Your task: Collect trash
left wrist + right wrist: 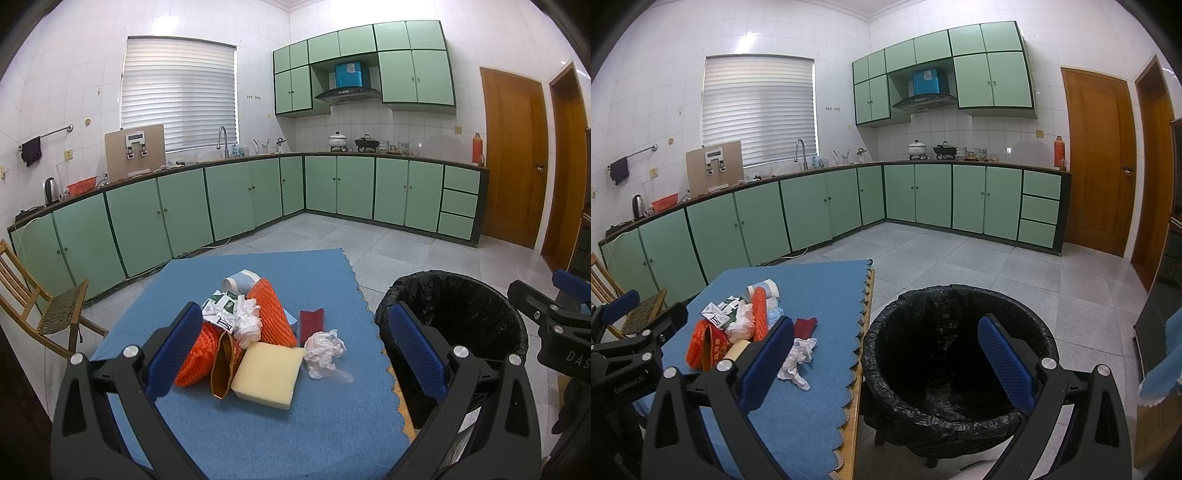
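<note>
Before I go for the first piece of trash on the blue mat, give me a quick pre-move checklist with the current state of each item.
1. Left claw open and empty: ok, fingers wide apart with nothing between them.
2. Right claw open and empty: ok.
3. Trash bin lined and open: ok, black bag folded over the rim, beside the table's edge.
4. Bin has room: ok, the inside looks dark and nearly empty.
5. An easy first piece: ok, the crumpled white tissue lies on the blue mat at the pile's right edge, nearest the bin.
6. Pale foam block free to lift: cannot tell, it rests against the orange foam net and the gold-lined wrapper.
</note>
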Tool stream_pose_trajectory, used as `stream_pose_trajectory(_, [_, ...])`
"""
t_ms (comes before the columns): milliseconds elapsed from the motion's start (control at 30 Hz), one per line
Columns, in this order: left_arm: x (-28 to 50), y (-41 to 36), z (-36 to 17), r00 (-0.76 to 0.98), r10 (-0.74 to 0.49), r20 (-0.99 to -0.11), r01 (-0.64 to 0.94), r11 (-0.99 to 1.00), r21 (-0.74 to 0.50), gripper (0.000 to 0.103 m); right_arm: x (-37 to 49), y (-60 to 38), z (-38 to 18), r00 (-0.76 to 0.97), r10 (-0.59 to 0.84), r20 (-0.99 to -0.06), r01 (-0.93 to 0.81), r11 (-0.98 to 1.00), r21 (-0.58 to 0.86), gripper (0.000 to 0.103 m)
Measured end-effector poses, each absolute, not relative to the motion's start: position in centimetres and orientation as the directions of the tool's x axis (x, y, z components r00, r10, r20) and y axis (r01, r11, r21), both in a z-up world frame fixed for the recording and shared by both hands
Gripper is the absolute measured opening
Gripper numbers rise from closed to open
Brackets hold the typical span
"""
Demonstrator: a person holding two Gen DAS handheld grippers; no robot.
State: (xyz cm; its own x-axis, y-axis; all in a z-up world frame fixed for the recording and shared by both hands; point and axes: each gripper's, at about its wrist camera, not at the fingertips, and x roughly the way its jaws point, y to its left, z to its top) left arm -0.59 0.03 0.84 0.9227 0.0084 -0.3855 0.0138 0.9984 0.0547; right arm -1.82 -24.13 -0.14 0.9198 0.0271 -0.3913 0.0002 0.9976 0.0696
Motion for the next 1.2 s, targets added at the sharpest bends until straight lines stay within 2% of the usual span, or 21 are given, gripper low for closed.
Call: stream_pose_trajectory(1200, [-0.53,0.07,0.98,0.923,0.008,-0.385,0.014,0.998,0.053,0.098,-1.59,-23.82,-0.68,0.919,0.028,-0.394,0.002,0.997,0.074,0.097])
